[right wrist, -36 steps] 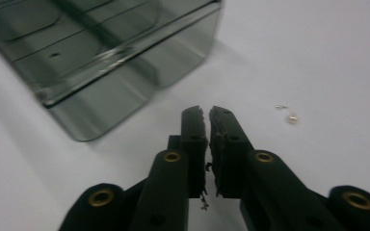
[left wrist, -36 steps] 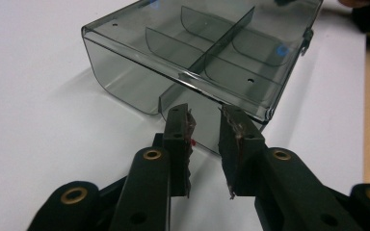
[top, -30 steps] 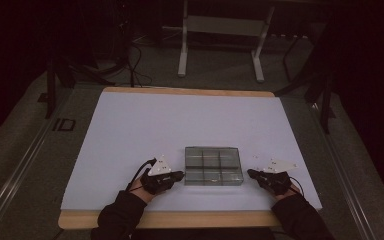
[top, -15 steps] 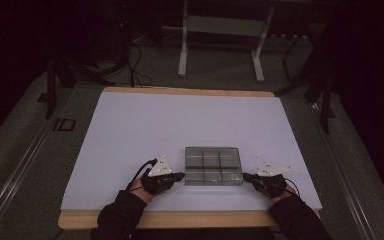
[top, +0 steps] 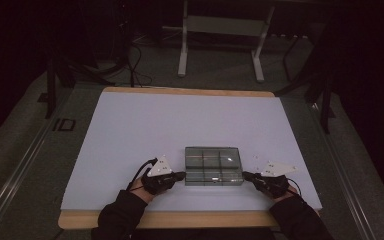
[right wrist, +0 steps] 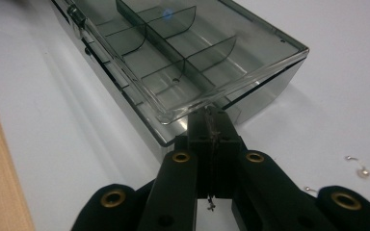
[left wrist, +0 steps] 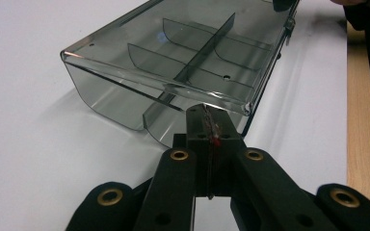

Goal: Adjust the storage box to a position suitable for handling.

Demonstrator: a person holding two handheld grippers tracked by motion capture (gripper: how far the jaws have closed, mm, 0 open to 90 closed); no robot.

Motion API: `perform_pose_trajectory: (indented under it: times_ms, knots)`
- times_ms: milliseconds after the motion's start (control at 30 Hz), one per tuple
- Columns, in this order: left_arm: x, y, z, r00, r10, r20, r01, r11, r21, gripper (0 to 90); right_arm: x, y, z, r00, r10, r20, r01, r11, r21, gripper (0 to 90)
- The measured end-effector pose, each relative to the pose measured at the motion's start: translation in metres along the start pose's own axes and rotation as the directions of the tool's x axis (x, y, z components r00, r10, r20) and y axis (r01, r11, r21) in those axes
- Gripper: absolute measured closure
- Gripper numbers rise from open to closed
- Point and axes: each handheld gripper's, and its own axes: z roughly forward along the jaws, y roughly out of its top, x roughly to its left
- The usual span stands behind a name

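Observation:
A smoky clear plastic compartment box (top: 213, 165) lies on the white table near its front edge, with dividers visible through the lid. My left gripper (top: 182, 175) is shut, its tips touching the box's left end. In the left gripper view the shut tips (left wrist: 206, 115) sit just under the lid's rim (left wrist: 173, 94). My right gripper (top: 246, 175) is shut at the box's right end. In the right gripper view its tips (right wrist: 213, 115) press under the lid's lip (right wrist: 192, 108), where a thin gap shows between lid and base. Nothing is held between either pair of jaws.
The white mat (top: 180, 125) stretches far behind the box. A wooden table edge (top: 170, 219) runs along the front. Small metal bits (right wrist: 361, 169) lie on the mat right of the box. A dark floor and a metal stand (top: 220, 30) lie beyond the table.
My right gripper has slid left until its tips meet the box's right end. The left gripper has barely moved. The box stays in place.

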Motion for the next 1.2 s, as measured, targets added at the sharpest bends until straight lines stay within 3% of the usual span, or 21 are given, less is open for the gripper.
perform_pose_trajectory:
  times_ms: [200, 300, 467, 733, 967, 1200]
  knots:
    - [0.007, 0.004, 0.000, 0.9989, -0.008, -0.046, 0.008, 0.9999, -0.013, 66.3, -0.007, 0.004, 0.003, 0.9996, 0.003, 0.029, -0.003, 1.000, -0.006, 75.9]
    - [0.010, 0.010, 0.001, 0.9981, 0.001, -0.062, -0.003, 0.9996, -0.030, 60.7, -0.011, 0.009, 0.003, 0.9989, -0.001, 0.047, 0.001, 1.000, -0.015, 71.5]
    - [0.016, 0.019, 0.005, 0.9968, 0.014, -0.078, -0.018, 0.9986, -0.049, 59.8, -0.018, 0.016, 0.004, 0.9975, -0.009, 0.070, 0.011, 0.999, -0.031, 67.9]
    - [0.025, 0.031, 0.010, 0.9946, 0.027, -0.100, -0.034, 0.9972, -0.067, 62.3, -0.029, 0.029, 0.008, 0.9962, -0.032, 0.081, 0.035, 0.999, -0.037, 70.6]
    - [0.032, 0.039, 0.011, 0.9932, 0.016, -0.115, -0.027, 0.9948, -0.098, 67.5, -0.034, 0.040, 0.010, 0.9966, -0.043, 0.069, 0.047, 0.997, -0.053, 78.7]
    - [0.038, 0.045, 0.009, 0.9915, -0.009, -0.130, -0.007, 0.9926, -0.121, 74.7, -0.038, 0.048, 0.011, 0.9953, -0.044, 0.087, 0.050, 0.996, -0.073, 80.0]
